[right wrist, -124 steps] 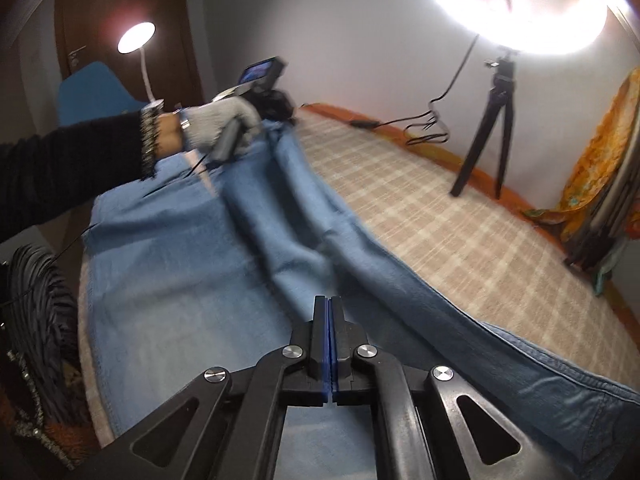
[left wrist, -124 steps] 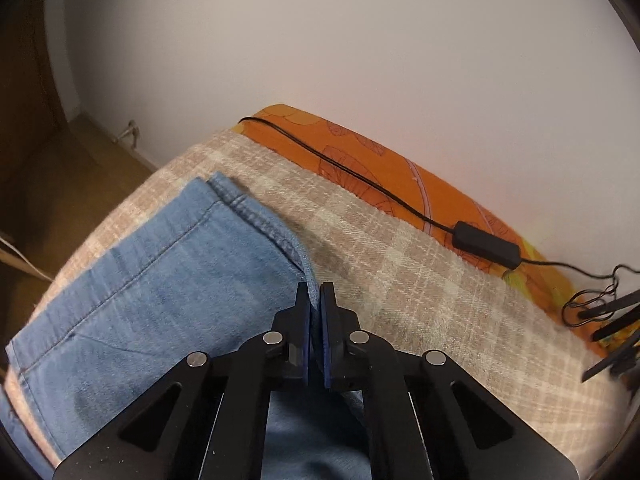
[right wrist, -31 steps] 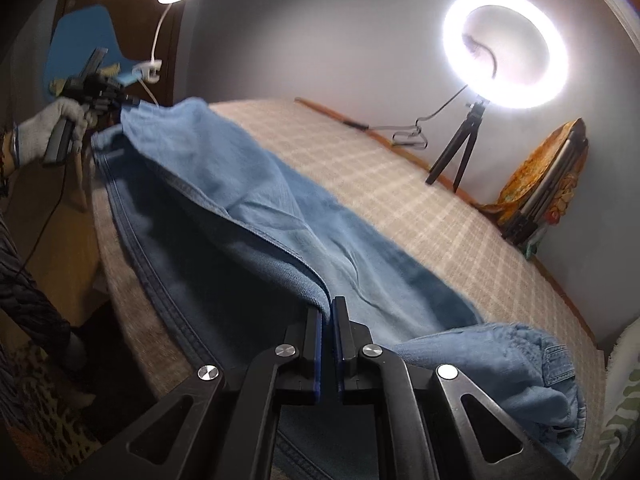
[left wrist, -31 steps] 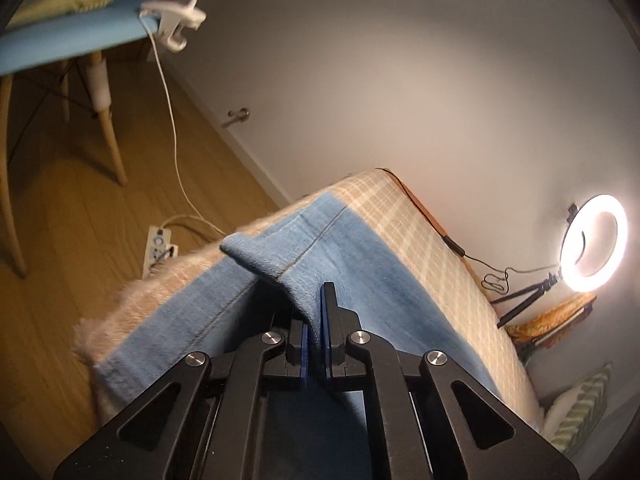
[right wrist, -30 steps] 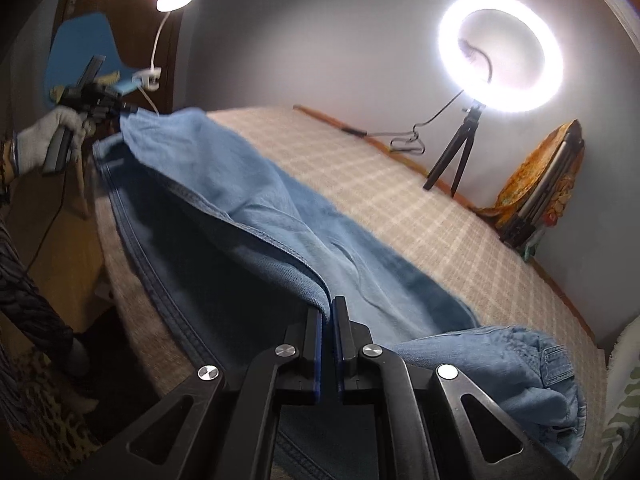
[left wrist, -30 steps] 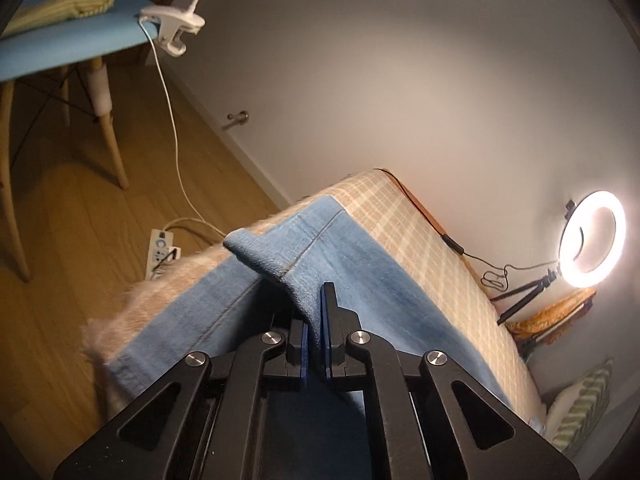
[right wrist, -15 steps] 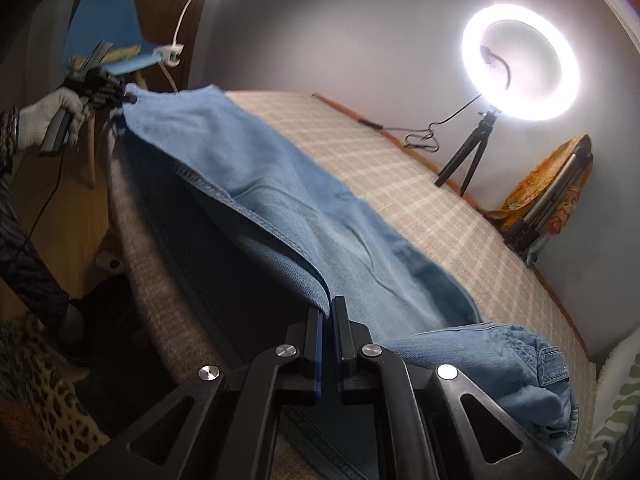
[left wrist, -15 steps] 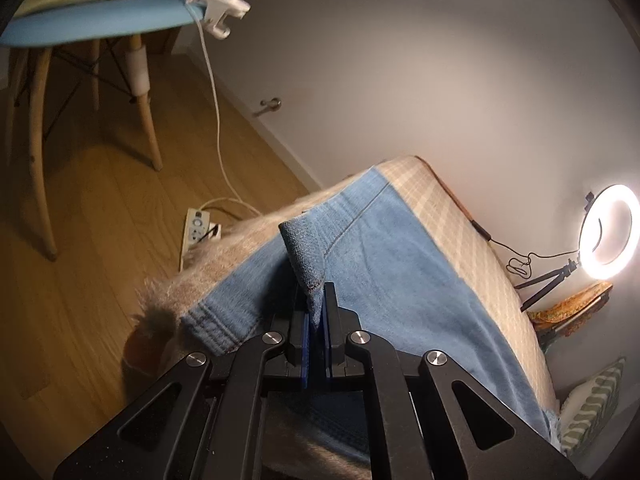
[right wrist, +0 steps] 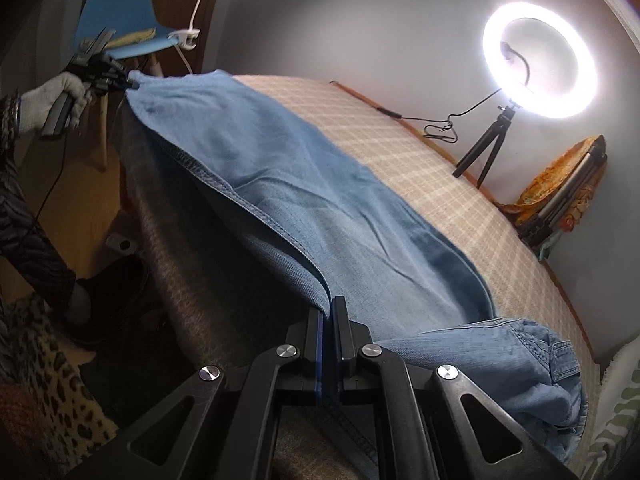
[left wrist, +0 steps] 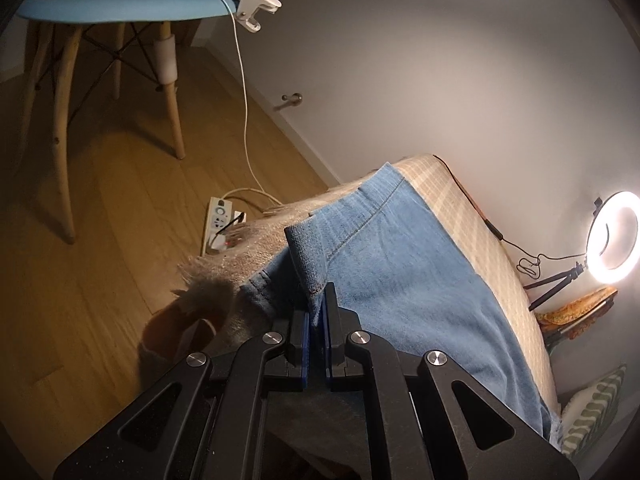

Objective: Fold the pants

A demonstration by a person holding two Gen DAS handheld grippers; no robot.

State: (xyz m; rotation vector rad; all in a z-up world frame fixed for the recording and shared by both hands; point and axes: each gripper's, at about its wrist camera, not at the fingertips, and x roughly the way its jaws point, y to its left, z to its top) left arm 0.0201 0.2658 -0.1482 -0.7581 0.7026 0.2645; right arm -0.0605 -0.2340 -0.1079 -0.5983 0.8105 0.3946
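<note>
Light blue jeans (right wrist: 320, 216) lie along a bed with a beige checked blanket (right wrist: 420, 168). My left gripper (left wrist: 316, 312) is shut on the hem corner of a pant leg (left wrist: 306, 260), lifted at the bed's end; it also shows in the right wrist view (right wrist: 128, 85), held by a gloved hand. My right gripper (right wrist: 329, 307) is shut on the side seam edge of the jeans near mid-leg, lifted over the bed's near side. The waist part (right wrist: 532, 364) is bunched at the lower right.
A lit ring light on a tripod (right wrist: 540, 64) stands at the bed's far side with a black cable (right wrist: 436, 124). A blue chair (left wrist: 112, 4) with a clip lamp (left wrist: 252, 12) stands on the wood floor, near a power strip (left wrist: 218, 224). A pillow (left wrist: 592, 412) lies far right.
Both grippers have pulled the held jeans edge outward toward the bed's end and near side. The leg is stretched flatter, and the left view has swung toward the floor and chair.
</note>
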